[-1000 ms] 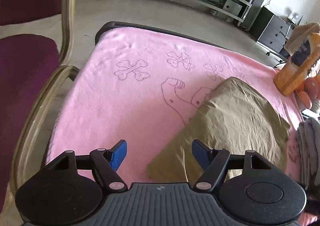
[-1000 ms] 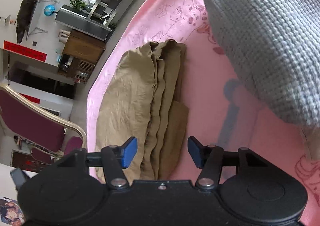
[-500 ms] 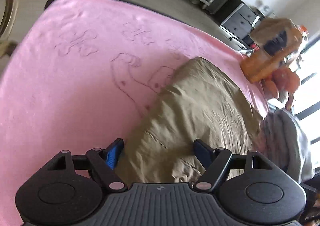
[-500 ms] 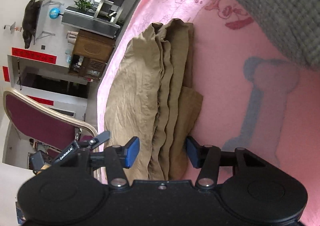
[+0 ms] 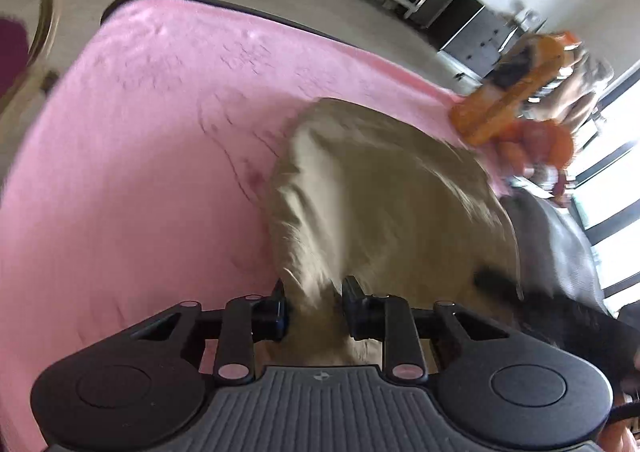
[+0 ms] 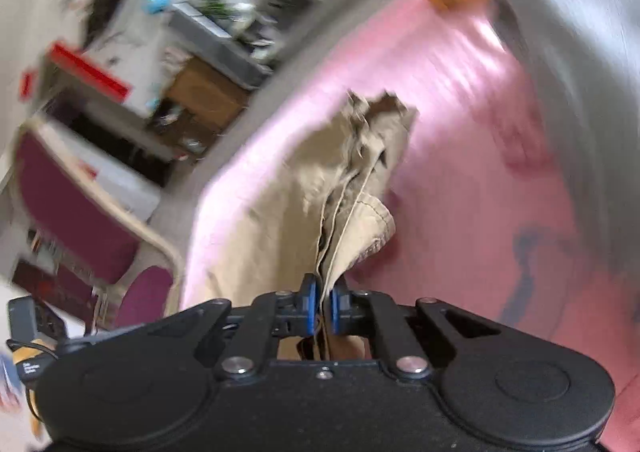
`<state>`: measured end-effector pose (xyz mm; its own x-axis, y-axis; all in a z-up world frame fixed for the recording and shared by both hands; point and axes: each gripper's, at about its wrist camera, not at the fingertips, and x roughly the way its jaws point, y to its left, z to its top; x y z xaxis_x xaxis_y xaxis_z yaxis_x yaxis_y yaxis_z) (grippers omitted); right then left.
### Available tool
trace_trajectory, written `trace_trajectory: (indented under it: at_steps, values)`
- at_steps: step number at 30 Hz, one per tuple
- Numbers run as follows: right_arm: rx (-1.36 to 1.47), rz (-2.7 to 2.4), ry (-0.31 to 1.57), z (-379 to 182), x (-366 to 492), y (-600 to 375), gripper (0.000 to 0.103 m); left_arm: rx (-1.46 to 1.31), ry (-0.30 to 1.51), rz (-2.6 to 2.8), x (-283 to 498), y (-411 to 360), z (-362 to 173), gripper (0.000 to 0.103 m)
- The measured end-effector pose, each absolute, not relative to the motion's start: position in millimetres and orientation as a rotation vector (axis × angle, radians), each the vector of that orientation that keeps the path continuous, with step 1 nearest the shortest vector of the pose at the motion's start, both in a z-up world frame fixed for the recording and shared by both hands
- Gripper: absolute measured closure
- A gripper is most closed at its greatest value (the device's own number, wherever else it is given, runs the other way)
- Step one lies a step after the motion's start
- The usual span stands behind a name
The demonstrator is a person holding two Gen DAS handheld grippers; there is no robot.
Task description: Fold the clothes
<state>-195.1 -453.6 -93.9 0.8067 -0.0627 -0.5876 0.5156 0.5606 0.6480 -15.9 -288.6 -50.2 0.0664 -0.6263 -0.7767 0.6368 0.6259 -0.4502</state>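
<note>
A folded khaki garment (image 5: 384, 196) lies on the pink blanket (image 5: 132, 156). My left gripper (image 5: 314, 308) is shut on its near edge, with cloth bunched between the fingers. In the right wrist view the khaki garment (image 6: 320, 188) hangs lifted off the pink blanket (image 6: 460, 188), and my right gripper (image 6: 320, 304) is shut on its layered edge. Both views are blurred by motion.
A grey knitted garment (image 5: 560, 244) lies at the right of the blanket; it also shows in the right wrist view (image 6: 580, 52). An orange bottle (image 5: 504, 96) stands at the far right edge. A maroon chair (image 6: 80, 204) stands beside the table.
Both grippers were open around the khaki garment's edges; both have closed on it, and its edge now hangs raised from the blanket.
</note>
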Motion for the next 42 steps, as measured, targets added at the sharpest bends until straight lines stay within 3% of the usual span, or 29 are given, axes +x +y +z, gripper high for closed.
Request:
trace_trajectory:
  at_steps: [4, 6, 9, 10, 12, 14, 15, 19, 22, 26, 29, 30, 32, 37, 42]
  values:
    - [0.819, -0.348, 0.654, -79, -204, -465, 0.094, 0.014, 1.197, -0.949, -62, -273, -60, 0.073]
    - [0.812, -0.412, 0.727, -95, -211, -469, 0.082, 0.044, 1.197, -0.914, -74, -270, -66, 0.068]
    - [0.763, -0.46, 0.775, -102, -207, -466, 0.077, 0.064, 1.15, -0.863, -81, -261, -61, 0.068]
    - [0.722, -0.458, 0.768, -95, -210, -460, 0.072, 0.048, 1.127, -0.857, -83, -254, -55, 0.068]
    - [0.633, -0.458, 0.752, -79, -217, -446, 0.048, 0.031, 1.06, -0.844, -87, -239, -45, 0.067]
    - [0.554, -0.487, 0.729, -64, -229, -433, 0.034, 0.041, 1.0, -0.818, -91, -229, -40, 0.068]
    - [0.516, -0.503, 0.718, -57, -235, -427, 0.033, 0.052, 0.972, -0.798, -93, -228, -40, 0.07]
    - [0.546, -0.505, 0.645, -58, -255, -421, 0.037, 0.112, 0.895, -0.822, -107, -239, -40, 0.074]
    - [0.59, -0.456, 0.654, -72, -250, -416, 0.075, 0.175, 0.806, -0.89, -124, -250, -37, 0.073]
    - [0.557, -0.374, 0.719, -88, -228, -406, 0.076, 0.352, 0.713, -0.914, -145, -271, -53, 0.073]
    - [0.453, -0.376, 0.812, -101, -211, -396, 0.077, 0.425, 0.779, -0.883, -139, -277, -70, 0.066]
    - [0.418, -0.388, 0.852, -107, -207, -393, 0.078, 0.44, 0.803, -0.869, -136, -277, -74, 0.059]
    - [0.357, -0.395, 0.877, -111, -206, -387, 0.078, 0.47, 0.852, -0.841, -130, -279, -83, 0.059]
    - [0.398, -0.401, 0.894, -102, -225, -388, 0.077, 0.447, 0.899, -0.82, -125, -263, -79, 0.06]
    - [0.545, -0.4, 0.721, -77, -255, -404, 0.074, 0.343, 0.826, -0.823, -125, -249, -49, 0.064]
